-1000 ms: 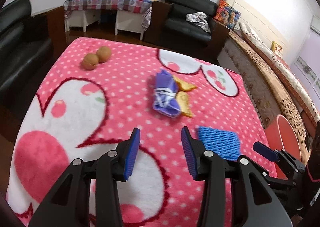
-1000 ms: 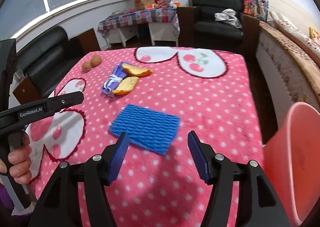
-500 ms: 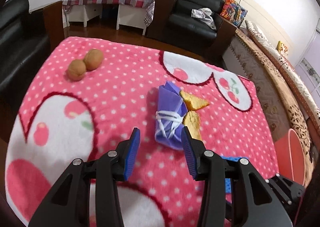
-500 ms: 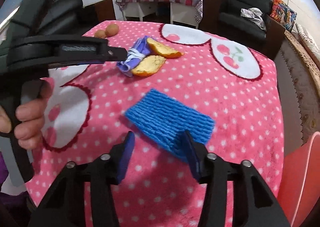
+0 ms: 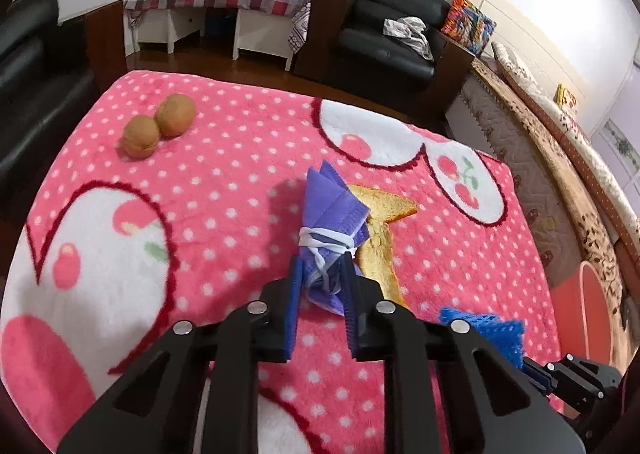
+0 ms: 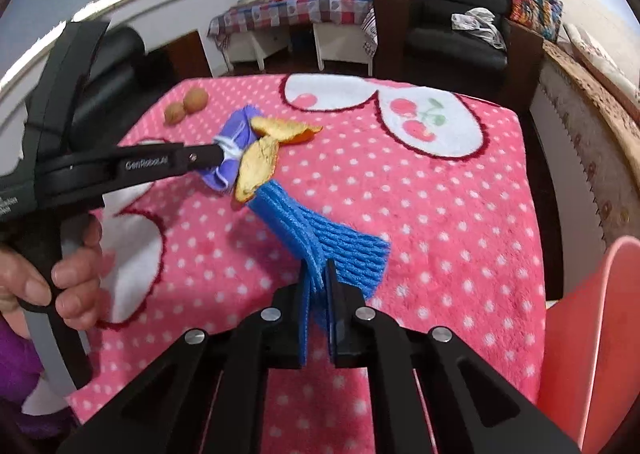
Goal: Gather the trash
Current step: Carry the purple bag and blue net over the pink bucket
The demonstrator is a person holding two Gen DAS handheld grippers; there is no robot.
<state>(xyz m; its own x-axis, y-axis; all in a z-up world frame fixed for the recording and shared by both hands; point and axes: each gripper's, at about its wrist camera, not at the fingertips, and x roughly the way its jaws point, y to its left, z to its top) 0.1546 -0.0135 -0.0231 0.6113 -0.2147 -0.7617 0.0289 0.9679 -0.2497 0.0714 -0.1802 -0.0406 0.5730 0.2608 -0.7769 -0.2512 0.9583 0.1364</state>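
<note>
A purple folded mask [image 5: 332,210] tied with white straps lies on the pink dotted blanket [image 5: 240,182]. My left gripper [image 5: 322,270] is closing on its near end, and the pads press on it. Two yellow-orange peel pieces [image 5: 380,206] lie right beside the mask. A blue foam net [image 6: 320,230] lies bunched, its far end against one peel piece [image 6: 258,166]. My right gripper [image 6: 319,274] is shut on the net's near edge. In the right wrist view the left gripper [image 6: 222,153] reaches in from the left onto the mask [image 6: 236,126].
A pink bin [image 6: 592,334] stands off the blanket's right edge. Two brown round fruits [image 5: 160,126] lie at the far left of the blanket. A person's hand [image 6: 60,274] holds the left gripper's handle. Black sofas and a cluttered side table stand beyond.
The left gripper moved forward to the purple mask and its jaws came together on it. The right gripper's jaws shut on the blue net's near edge, and the net bunched up.
</note>
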